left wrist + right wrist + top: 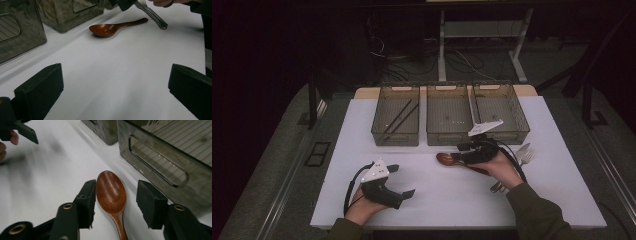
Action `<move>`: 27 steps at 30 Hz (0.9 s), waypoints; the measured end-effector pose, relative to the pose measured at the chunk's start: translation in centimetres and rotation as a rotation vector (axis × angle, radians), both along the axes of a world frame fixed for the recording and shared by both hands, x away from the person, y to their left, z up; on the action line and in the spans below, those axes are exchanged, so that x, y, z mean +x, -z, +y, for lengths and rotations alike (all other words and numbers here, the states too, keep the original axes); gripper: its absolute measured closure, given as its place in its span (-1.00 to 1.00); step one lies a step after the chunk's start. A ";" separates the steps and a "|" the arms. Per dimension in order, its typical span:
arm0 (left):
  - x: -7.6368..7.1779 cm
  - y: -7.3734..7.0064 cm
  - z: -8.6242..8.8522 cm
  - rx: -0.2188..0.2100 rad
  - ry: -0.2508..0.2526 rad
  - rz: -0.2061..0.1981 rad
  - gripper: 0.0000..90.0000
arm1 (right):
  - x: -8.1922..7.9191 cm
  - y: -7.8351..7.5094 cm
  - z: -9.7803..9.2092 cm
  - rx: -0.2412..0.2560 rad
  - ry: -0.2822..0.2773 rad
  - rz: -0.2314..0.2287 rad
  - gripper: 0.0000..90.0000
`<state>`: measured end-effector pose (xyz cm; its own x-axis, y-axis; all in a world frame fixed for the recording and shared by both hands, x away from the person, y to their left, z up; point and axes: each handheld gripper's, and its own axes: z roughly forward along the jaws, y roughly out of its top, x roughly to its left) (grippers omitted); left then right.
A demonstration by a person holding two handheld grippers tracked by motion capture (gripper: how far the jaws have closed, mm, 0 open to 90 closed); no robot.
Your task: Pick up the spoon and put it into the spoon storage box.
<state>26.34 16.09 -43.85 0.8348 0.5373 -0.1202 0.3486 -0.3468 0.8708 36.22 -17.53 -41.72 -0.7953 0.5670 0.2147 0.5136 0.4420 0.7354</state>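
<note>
A white table top [452,200] carries three smoky translucent plastic bins in a row along its far side: the left bin [395,121] holds two thin dark sticks [401,116], while the middle bin [448,120] and the right bin [501,119] look bare inside. A glossy brown wooden spoon [451,160] lies flat on the table just near of the middle bin, bowl pointing left, handle running right. A metal fork [523,156] lies to the right of it, close behind the right hand [502,170].

The right gripper [116,197] reaches leftward, low over the spoon; its jaws stand moderately apart on either side of the spoon's bowl, the left jaw just beside it, not clamped. The bin wall stands close on the far side.

The left gripper [403,181] rests low at the near left, well apart from the spoon, jaws spread wide with bare table between them
</note>
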 end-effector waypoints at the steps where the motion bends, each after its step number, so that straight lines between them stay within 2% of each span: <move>1: 0.0 0.0 0.0 0.000 0.000 0.000 -1.00 | 0.2 0.1 0.2 -0.003 -0.002 0.000 0.13; 11: 0.0 0.0 -0.1 0.000 0.003 0.001 -1.00 | 1.0 1.6 1.6 -0.076 -0.009 0.027 0.23; 19: -0.1 0.0 -0.1 0.007 0.006 -0.001 -1.00 | 0.8 2.5 2.2 -0.132 -0.023 0.039 0.33; 23: -0.1 0.1 -0.1 0.015 0.012 -0.001 -1.00 | 0.5 2.7 2.5 -0.145 -0.046 0.031 0.39; 27: -0.1 0.1 -0.2 0.021 0.013 0.000 -1.00 | 0.2 2.5 2.8 -0.171 -0.067 -0.001 0.47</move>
<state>26.23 15.87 -43.94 0.8418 0.5287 -0.1088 0.3435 -0.3692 0.8635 36.39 -14.73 -44.23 -0.8328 0.5405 0.1195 0.4782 0.5938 0.6470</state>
